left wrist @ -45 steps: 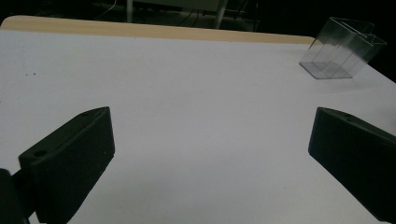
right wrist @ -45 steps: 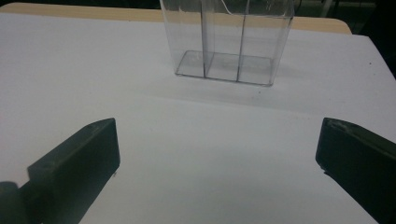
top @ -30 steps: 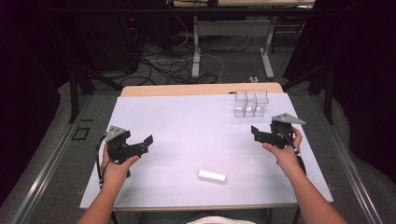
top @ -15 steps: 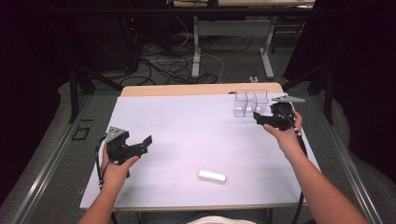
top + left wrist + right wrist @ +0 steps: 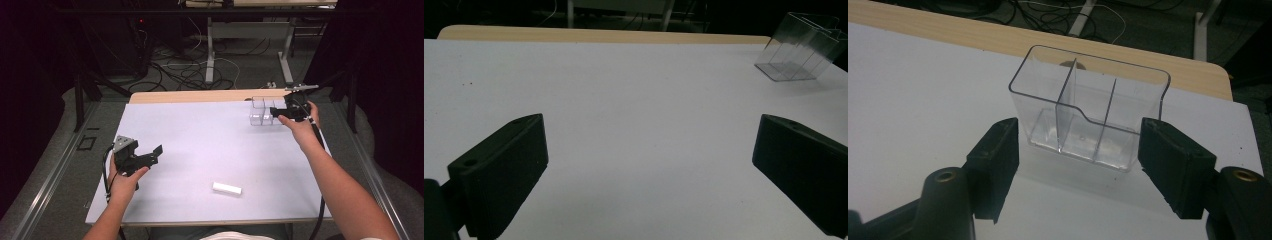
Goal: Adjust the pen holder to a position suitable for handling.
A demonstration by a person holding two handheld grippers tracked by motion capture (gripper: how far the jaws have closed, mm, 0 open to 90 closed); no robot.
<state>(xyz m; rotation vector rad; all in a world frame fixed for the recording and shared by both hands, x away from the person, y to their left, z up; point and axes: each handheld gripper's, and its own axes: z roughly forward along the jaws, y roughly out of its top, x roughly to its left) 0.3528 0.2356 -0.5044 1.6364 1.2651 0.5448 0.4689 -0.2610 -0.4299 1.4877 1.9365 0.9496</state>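
Grasping the clear divided organizer (image 5: 1088, 117) is the step in hand, and the right gripper (image 5: 1079, 150) is lined up for it: its jaws stand either side of the box's short ends and have just been closing, with the box between them and, as far as the right gripper view lets me judge, a sliver of gap on each side, so no grip yet. The box sits upright at the far right corner of the desk (image 5: 200, 140), near the wooden edge strip.

To do it well, keep the jaws level and low on the walls, near the base where the plastic is stiffest, and centre them so both pads meet at once; a one-sided touch would skate the light box across the white surface. Close gently, since thin clear walls may flex or pop out.

Left gripper (image 5: 145, 159) hovers over the near left of the desk with jaws wide apart and nothing in them. A small white stick (image 5: 226, 188) lies near the front edge, well apart from both.
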